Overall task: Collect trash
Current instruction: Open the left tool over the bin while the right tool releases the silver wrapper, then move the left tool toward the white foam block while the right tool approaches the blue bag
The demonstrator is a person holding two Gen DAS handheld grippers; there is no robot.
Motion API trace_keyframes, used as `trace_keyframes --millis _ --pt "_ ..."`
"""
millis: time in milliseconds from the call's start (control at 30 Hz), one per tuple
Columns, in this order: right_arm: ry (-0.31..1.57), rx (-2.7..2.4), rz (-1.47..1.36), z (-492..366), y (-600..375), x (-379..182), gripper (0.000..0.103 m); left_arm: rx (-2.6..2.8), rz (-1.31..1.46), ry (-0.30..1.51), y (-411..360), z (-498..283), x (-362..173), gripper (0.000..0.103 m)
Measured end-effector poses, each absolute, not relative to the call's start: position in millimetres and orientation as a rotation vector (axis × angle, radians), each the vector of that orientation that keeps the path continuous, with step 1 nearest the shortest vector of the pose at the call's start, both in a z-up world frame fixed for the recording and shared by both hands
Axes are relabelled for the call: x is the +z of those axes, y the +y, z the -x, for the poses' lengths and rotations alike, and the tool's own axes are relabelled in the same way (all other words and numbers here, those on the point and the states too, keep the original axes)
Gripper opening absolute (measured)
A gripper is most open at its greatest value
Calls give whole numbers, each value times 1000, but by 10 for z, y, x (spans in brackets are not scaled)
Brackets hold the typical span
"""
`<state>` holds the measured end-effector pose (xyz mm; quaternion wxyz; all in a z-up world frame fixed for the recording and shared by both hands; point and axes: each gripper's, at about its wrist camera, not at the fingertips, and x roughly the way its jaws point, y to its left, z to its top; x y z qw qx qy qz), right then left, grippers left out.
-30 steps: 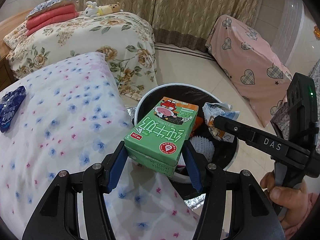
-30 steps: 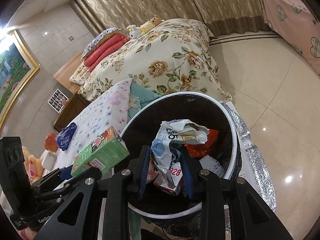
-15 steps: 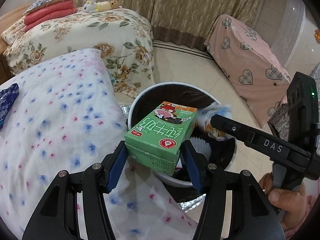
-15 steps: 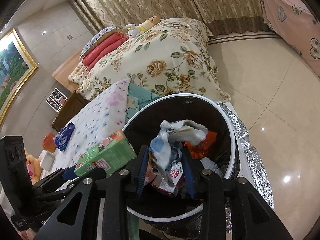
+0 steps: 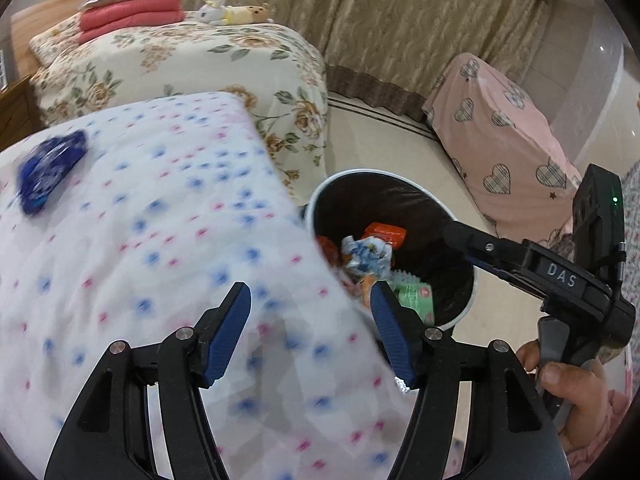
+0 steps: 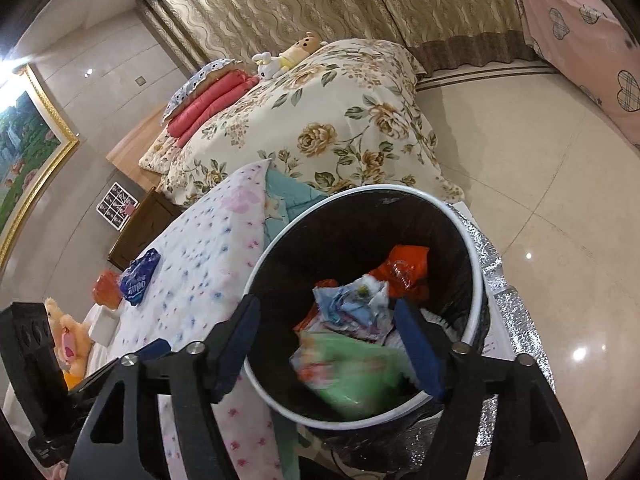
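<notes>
The black-lined trash bin (image 5: 466,304) (image 6: 460,216) stands beside the bed. Inside it lie a green drink carton (image 5: 414,296) (image 6: 352,376), blurred in the right wrist view, a crumpled blue-white wrapper (image 5: 366,254) (image 6: 352,308) and an orange wrapper (image 5: 384,234) (image 6: 404,268). My left gripper (image 5: 310,300) (image 6: 156,348) hangs over the spotted quilt (image 5: 140,240), jaws opening, nothing between them. My right gripper (image 6: 326,308) (image 5: 460,240) is above the bin's mouth, jaws opening and empty. A blue packet (image 5: 52,168) (image 6: 140,276) lies on the quilt.
An orange packet (image 6: 106,288) and a plush toy (image 6: 70,344) lie near the blue packet. A floral bed (image 6: 340,120) stands behind the bin, pink heart-patterned furniture (image 5: 512,148) to the right. Silver foil (image 6: 516,320) lies under the bin on the tiled floor. A hand (image 5: 568,384) holds the right gripper.
The left gripper let go of the green carton, which dropped into the bin, and swung left over the quilt. The right gripper opened and the crumpled wrapper fell into the bin.
</notes>
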<state>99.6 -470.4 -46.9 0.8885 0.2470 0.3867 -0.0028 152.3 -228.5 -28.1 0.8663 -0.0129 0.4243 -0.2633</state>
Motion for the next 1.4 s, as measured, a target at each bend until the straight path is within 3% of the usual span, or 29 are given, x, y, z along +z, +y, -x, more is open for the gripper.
trace_keyframes --millis 900,1400 --pt "847 187 -409 -1143 -3386 -393 87 -271 171 871 -780 -1331 -448 68" --pt "880 265 -363 -1266 -2796 -478 87 -174 242 850 -73 -1288 -475 70"
